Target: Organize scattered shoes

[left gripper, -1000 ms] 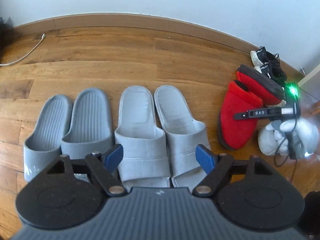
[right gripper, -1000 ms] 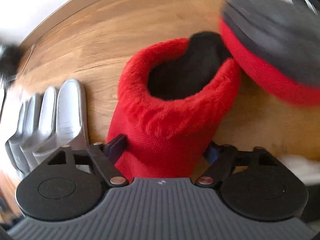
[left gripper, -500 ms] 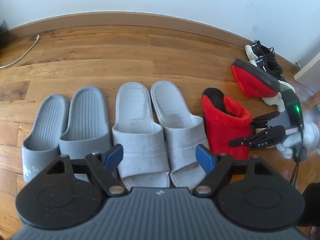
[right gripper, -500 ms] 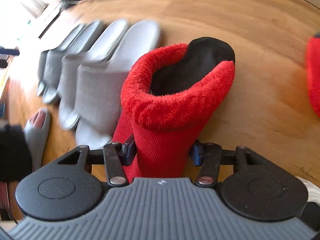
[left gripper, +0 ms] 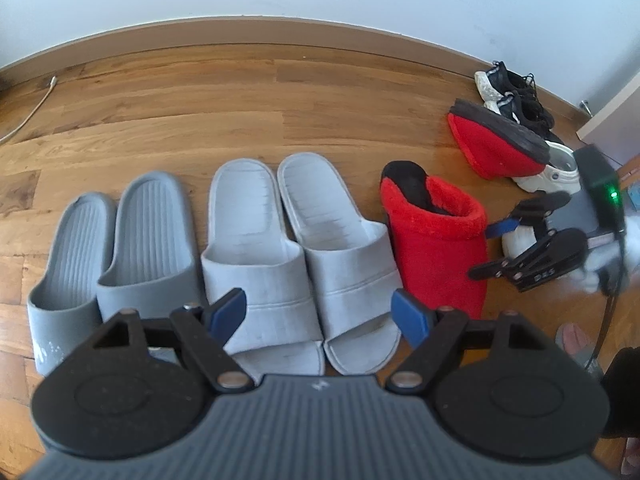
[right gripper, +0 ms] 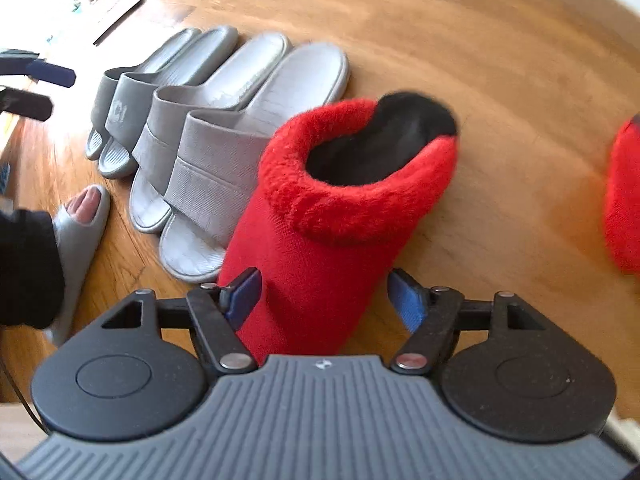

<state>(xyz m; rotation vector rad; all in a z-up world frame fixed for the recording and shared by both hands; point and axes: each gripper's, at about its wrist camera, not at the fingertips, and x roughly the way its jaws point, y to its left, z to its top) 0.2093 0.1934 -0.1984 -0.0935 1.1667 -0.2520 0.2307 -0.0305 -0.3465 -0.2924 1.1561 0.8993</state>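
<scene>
Right tool (right gripper: 324,296), jaws now wide, has released the fluffy red slipper (left gripper: 436,248) beside the pale grey slides (left gripper: 296,256); left tool (left gripper: 320,312) likewise wide.

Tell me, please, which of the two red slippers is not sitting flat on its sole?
The far red slipper by the black sneakers: tipped, dark sole showing. The near red slipper sits upright.

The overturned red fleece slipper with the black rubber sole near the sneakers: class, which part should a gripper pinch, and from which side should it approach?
Pinch the overturned red fleece slipper across its narrow width, one finger on each fleece flank, probably just under the black sole edge. It lies tilted, sole up, against a white clog, so come from above on the open floor side. The right gripper, open, seems nearest.
</scene>
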